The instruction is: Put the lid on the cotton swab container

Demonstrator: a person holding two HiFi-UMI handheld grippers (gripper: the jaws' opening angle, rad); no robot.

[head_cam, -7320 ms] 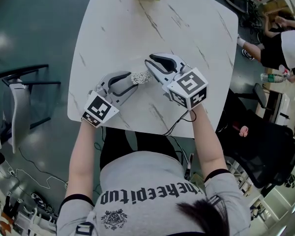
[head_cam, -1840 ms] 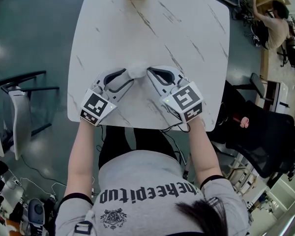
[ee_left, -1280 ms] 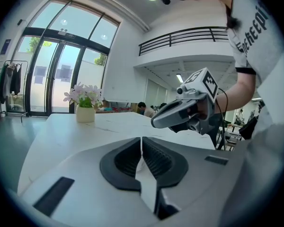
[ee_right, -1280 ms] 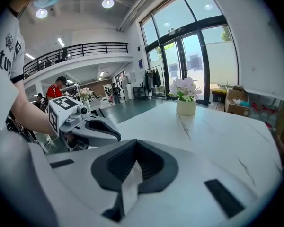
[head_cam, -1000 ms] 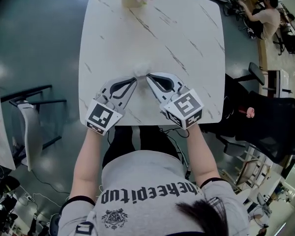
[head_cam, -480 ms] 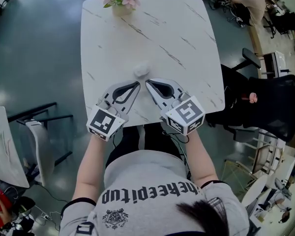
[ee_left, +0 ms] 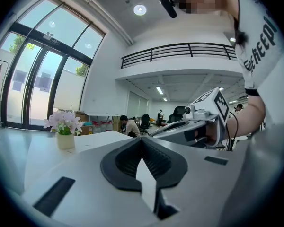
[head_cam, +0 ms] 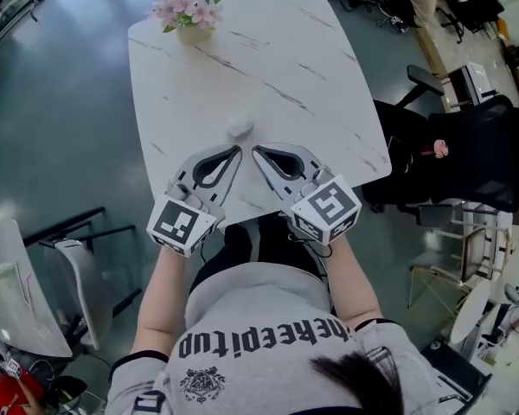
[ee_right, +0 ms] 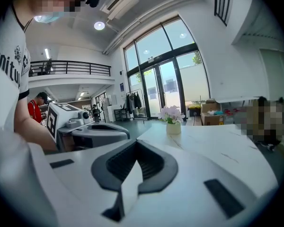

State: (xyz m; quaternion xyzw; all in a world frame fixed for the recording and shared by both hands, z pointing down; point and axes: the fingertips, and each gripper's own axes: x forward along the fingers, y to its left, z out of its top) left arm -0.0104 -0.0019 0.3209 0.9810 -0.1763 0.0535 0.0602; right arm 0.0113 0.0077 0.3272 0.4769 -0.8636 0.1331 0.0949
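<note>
The cotton swab container [head_cam: 240,125], small, white and round with its lid on top, stands alone on the white marble table [head_cam: 303,41] in the head view. My left gripper [head_cam: 239,150] and right gripper [head_cam: 255,150] hang side by side just short of it, tips close together, touching nothing. Both are shut and empty. In the left gripper view the left gripper [ee_left: 142,139] has its jaws pressed together, and the right gripper [ee_left: 199,122] shows beside it. The right gripper [ee_right: 136,144] is likewise shut in its own view. Neither gripper view shows the container.
A vase of pink flowers [head_cam: 187,9] stands at the table's far left corner, also seen as the vase [ee_left: 65,135] and vase [ee_right: 173,122]. A black office chair [head_cam: 454,150] is right of the table; a grey chair [head_cam: 78,262] stands to the left. People sit far off.
Both grippers have lifted and drawn back from the container, which stays on the table with its lid on. The head view has tilted, showing more of the table.
</note>
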